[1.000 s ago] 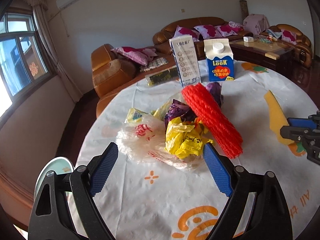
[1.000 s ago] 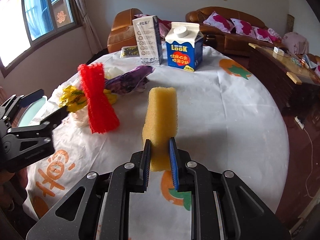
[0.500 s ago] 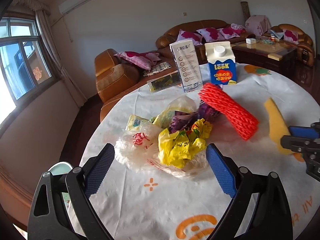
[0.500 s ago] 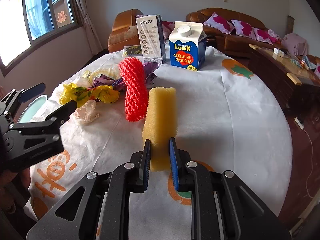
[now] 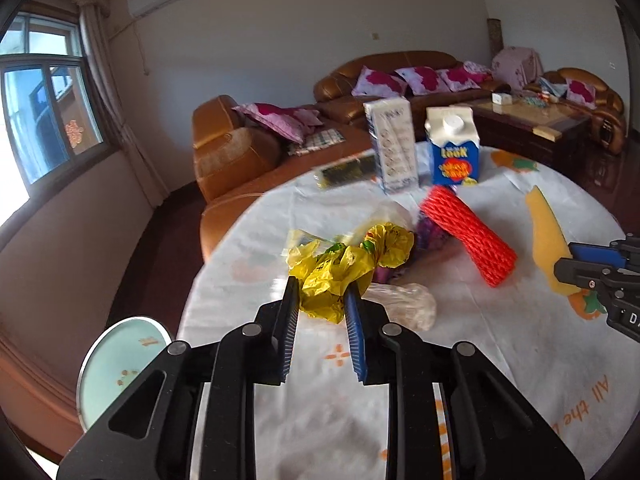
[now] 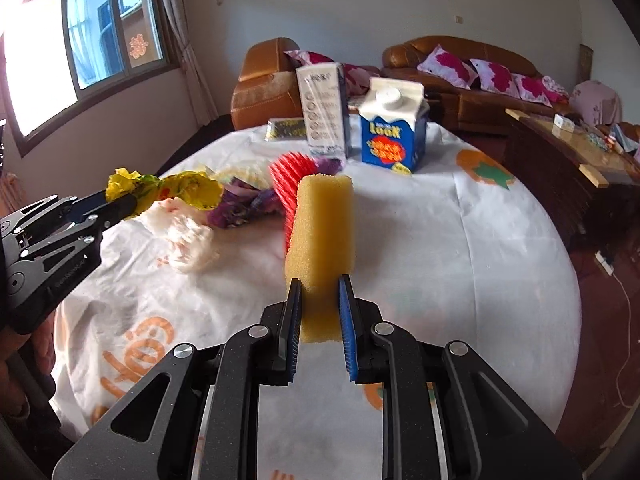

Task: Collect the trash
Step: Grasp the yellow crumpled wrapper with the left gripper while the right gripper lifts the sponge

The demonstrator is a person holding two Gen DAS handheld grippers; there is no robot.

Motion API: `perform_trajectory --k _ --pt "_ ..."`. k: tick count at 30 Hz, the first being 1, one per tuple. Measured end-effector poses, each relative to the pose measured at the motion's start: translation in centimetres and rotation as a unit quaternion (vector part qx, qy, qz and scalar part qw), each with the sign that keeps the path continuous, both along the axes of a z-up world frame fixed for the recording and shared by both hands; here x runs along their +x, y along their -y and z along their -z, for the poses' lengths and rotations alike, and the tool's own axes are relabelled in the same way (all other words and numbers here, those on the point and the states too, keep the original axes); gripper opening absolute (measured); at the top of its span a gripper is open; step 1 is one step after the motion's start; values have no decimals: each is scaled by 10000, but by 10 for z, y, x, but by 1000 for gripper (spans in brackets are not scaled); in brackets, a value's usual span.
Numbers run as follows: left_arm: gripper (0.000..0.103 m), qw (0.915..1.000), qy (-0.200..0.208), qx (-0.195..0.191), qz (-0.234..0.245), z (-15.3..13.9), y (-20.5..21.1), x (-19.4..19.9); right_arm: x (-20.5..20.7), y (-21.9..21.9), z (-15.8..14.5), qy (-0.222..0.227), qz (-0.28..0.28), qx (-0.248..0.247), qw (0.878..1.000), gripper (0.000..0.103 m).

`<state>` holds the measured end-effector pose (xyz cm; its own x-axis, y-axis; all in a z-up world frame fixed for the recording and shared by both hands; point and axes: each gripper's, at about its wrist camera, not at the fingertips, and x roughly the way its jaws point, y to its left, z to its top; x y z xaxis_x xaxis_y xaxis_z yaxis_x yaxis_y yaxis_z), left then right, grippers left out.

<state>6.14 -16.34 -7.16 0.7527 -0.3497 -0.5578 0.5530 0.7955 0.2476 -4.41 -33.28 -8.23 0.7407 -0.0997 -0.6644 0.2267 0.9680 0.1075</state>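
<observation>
Clearly "LOOK" on blue carton [image 6: 393, 134], orange lettering on tablecloth [image 6: 136, 344], other print unreadable

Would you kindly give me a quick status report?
Left hand-held gripper just closed on yellow plastic bag. Right hand-held gripper clamps yellow sponge. Red foam net, cartons remain on table.

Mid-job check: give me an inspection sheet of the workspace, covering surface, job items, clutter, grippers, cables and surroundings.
Surface: round table under a white cloth with orange prints.
Job's things: crumpled yellow plastic bag, clear plastic bag, purple wrapper, red foam net sleeve, yellow sponge block.
Clutter: blue LOOK carton and tall white carton, both upright; dark flat packet.
Grippers: left gripper has just been closing, now pinching the yellow bag; right gripper shut on the sponge.
Cables: white cord on the floor.
Surroundings: brown leather sofas, window, pale round stool.
</observation>
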Motion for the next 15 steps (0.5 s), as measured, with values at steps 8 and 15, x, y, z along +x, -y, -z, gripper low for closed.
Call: perform_trajectory --k 8,15 --pt "23 9973 253 -74 -686 -19 -63 4 31 -41 -25 264 -553 -104 9981 19" --pt "23 9911 269 -11 -1306 -17 -113 18 74 -92 -37 414 -1210 -209 9916 19"
